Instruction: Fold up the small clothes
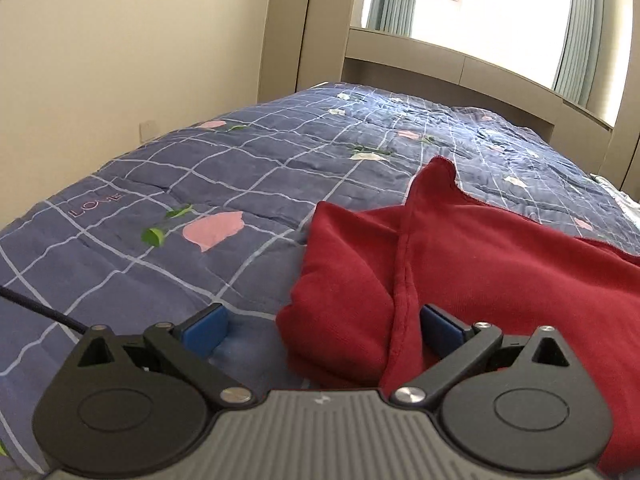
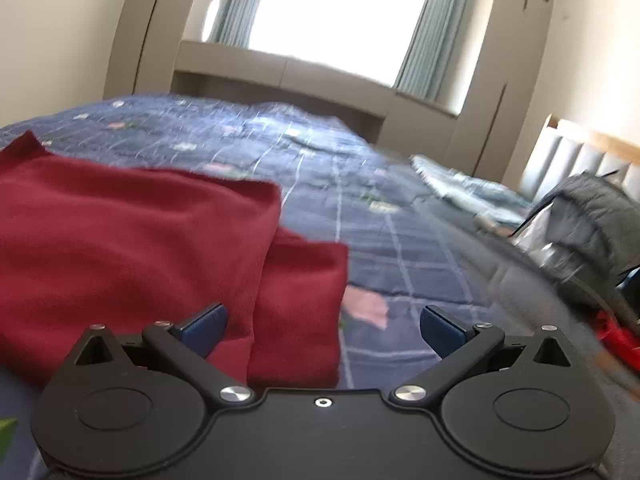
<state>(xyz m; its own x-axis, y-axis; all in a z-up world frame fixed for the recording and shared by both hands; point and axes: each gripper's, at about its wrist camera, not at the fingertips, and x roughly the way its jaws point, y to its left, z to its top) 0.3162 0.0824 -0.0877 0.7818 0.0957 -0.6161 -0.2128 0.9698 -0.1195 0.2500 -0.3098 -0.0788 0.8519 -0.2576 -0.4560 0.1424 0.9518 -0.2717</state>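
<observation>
Lying on the bed, over a blue checked quilt (image 1: pixel 224 168) printed with pink flowers and green leaves, a red garment (image 1: pixel 472 264) is seen bunched in soft folds. In the left wrist view a cable (image 1: pixel 40 310) is noted at the far left edge, crossing the quilt. The left gripper (image 1: pixel 324 326) is held low at the garment's left border, its jaws spread wide: the left blue pad (image 1: pixel 208 330) sits over bare quilt, the right blue pad is set against red cloth, and a rolled fold with a raised seam lies between the two. Nothing is pinched. Beyond, a wardrobe (image 1: pixel 288 28) and a bright window (image 1: pixel 496 4) with pale curtains are recorded.

In the right wrist view, which is blurred, the garment (image 2: pixel 132 240) is found at the left, with a lower layer jutting out to the right. The right gripper (image 2: pixel 324 326) is held at that right border, jaws spread wide and closed on nothing; the left pad is over red cloth, the right pad over quilt (image 2: pixel 400 216). Further right, crumpled pale bedding (image 2: pixel 464 188) and a dark jacket (image 2: pixel 592 212) are seen near the headboard (image 2: pixel 576 152).
</observation>
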